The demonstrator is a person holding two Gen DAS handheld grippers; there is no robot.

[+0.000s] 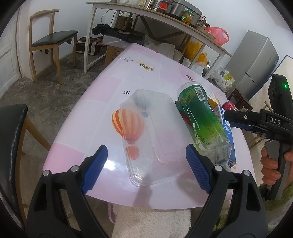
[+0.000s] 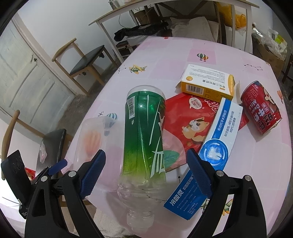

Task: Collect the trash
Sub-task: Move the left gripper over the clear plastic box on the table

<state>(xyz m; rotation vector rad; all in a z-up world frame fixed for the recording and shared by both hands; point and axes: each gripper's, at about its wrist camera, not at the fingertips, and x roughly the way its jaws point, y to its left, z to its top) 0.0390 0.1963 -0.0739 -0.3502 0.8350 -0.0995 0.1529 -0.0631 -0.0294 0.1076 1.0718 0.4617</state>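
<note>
A clear plastic tray [image 1: 152, 135] lies flat on the pink table [image 1: 102, 87], straight ahead of my left gripper [image 1: 146, 164], which is open and hovers just short of the tray's near edge. To the tray's right lies a green-labelled empty bottle [image 1: 201, 117]. In the right wrist view that bottle [image 2: 144, 131] lies between the fingers of my open right gripper [image 2: 146, 170], and neither pad touches it. Beside it are a blue toothpaste box [image 2: 210, 155], a red snack bag [image 2: 194, 119], a yellow box [image 2: 207, 82] and a red milk can [image 2: 261, 108].
A wooden chair [image 1: 53, 40] and a white shelf table [image 1: 146, 16] with jars stand beyond the table's far end. A grey fridge [image 1: 256, 62] is at the right. A black chair seat [image 1: 11, 139] is close on the left. A white fluffy cushion [image 1: 152, 223] sits under the near edge.
</note>
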